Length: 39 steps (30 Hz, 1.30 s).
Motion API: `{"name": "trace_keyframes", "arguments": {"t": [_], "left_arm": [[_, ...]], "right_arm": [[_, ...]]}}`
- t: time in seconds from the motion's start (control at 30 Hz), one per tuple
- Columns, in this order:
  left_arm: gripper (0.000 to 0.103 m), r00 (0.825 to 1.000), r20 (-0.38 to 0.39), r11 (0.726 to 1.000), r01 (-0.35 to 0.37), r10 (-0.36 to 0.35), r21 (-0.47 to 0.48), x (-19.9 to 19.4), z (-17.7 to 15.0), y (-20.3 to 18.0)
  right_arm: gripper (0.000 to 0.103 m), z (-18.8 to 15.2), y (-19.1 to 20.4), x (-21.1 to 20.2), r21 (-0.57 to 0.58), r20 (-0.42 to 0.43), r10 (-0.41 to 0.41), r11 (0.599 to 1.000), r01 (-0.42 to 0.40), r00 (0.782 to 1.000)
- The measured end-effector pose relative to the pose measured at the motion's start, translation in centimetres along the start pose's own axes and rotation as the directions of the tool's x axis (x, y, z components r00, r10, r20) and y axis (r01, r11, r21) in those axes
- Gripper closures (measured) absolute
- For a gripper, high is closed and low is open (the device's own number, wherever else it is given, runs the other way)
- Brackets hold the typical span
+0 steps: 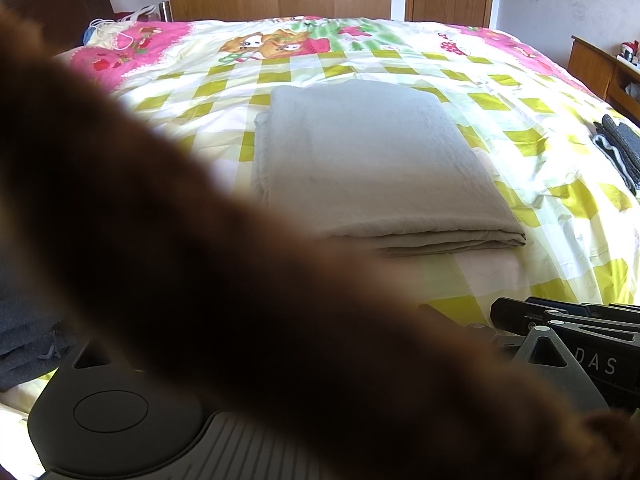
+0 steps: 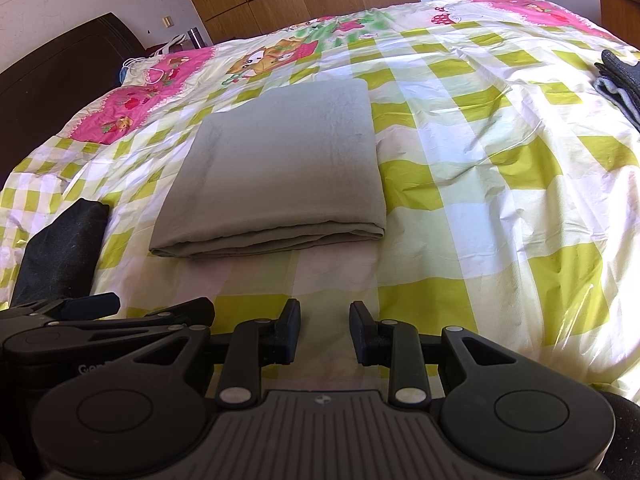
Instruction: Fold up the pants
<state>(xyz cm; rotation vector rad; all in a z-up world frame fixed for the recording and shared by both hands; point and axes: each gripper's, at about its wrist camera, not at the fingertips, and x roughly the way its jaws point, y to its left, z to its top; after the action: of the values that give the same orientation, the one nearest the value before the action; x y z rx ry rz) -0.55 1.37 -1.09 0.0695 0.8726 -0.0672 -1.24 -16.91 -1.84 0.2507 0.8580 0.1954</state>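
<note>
Your bedspread [image 2: 480,184], checked green and white with pink cartoon corners, fills both views. The grey pants [image 2: 280,168] lie folded into a flat rectangle at its middle, well ahead of both grippers. Dark folded clothing [image 2: 622,80] sits at the far right edge. Your right gripper [image 2: 325,332] is released, fingers apart, empty. Left gripper [image 1: 120,420]: blurred brown shape covers its fingers; cannot tell.

I see plain grey-green folded cloth pants [image 2: 276,168] on a lime-and-white checked bedsheet [image 2: 480,208] with pink cartoon borders.
</note>
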Motion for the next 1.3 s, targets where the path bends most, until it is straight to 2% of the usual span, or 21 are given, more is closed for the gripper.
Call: {"name": "trace_keyframes", "arguments": {"t": [1.3], "left_arm": [[0.002, 1.0, -0.013, 1.0, -0.004, 0.004, -0.015, 0.2, 0.09, 0.08]], "right_arm": [[0.06, 0.01, 0.03, 0.12, 0.001, 0.0, 0.002, 1.0, -0.002, 1.0]]}}
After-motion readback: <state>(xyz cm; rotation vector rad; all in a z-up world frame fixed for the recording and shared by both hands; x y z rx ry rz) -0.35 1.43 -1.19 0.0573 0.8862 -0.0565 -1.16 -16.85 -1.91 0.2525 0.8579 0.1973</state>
